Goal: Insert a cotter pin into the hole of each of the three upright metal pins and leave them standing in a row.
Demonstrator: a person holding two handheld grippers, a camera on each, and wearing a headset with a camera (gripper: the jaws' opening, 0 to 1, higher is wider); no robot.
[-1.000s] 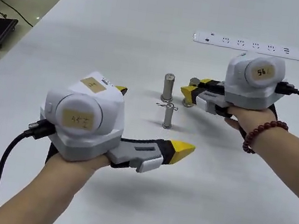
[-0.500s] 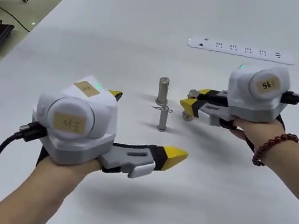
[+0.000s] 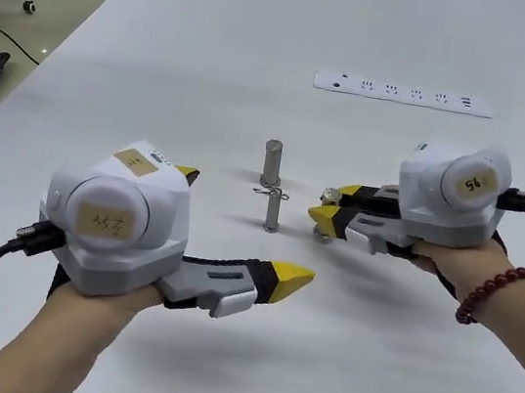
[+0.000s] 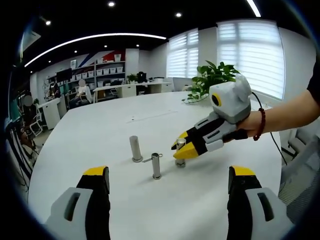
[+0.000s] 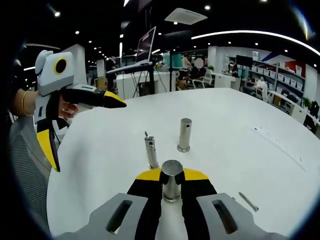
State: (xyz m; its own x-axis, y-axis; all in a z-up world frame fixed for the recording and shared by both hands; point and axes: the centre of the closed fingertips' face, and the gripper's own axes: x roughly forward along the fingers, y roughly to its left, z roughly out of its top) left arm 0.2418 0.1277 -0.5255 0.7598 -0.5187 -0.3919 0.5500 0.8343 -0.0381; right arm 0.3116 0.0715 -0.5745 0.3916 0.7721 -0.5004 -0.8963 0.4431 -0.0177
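Head view and both gripper views, one moment. The right gripper point(image 3: 324, 218) is closed on the near pin point(image 5: 171, 179), which stands upright between its jaws near the middle of the tabletop point(image 3: 212, 70). Just beside it stands the middle pin point(image 3: 272, 210) with a cotter pin point(image 3: 270, 194) through its hole. The far pin point(image 3: 272, 161) stands just beyond, with nothing visible in its hole. A loose cotter pin point(image 5: 248, 201) lies flat on the tabletop beside the right gripper. The left gripper point(image 3: 243, 224) has its jaws spread wide, holds nothing, and is apart from the pins on the near side. A power strip point(image 3: 403, 93) lies toward the far edge.
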